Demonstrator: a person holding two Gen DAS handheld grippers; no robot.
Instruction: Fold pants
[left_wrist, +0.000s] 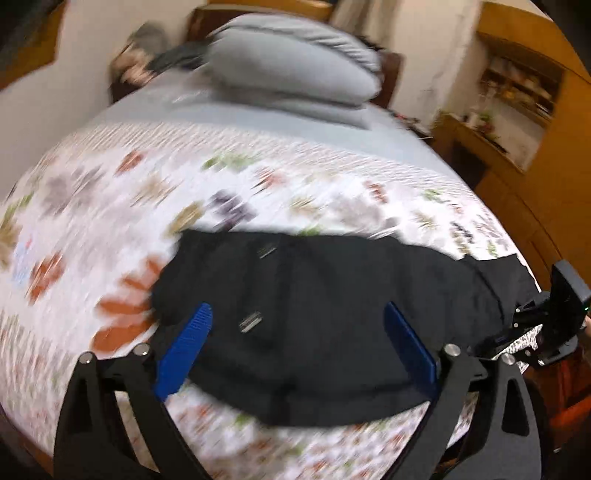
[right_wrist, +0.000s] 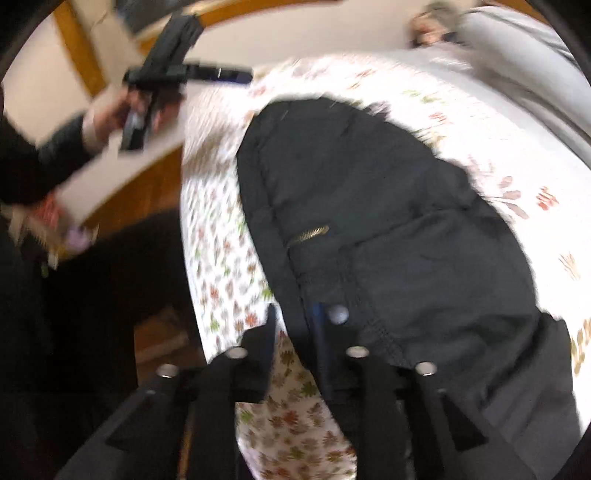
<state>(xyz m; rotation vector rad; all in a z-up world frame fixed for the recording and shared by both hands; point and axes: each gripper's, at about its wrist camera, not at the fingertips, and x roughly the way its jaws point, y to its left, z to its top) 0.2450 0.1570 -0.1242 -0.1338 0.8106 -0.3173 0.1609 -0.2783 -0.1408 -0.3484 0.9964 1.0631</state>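
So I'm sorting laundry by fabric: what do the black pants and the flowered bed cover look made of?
The pants look like matte woven cloth, probably cotton or a blend: stitched seams, brassy metal zipper, no sheen. The bed cover looks like thin printed cotton-like sheet; blur hides its weave, so that is uncertain.

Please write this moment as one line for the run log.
left gripper: open, above black pants | right gripper: shut on pants edge | pants: on floral bedsheet
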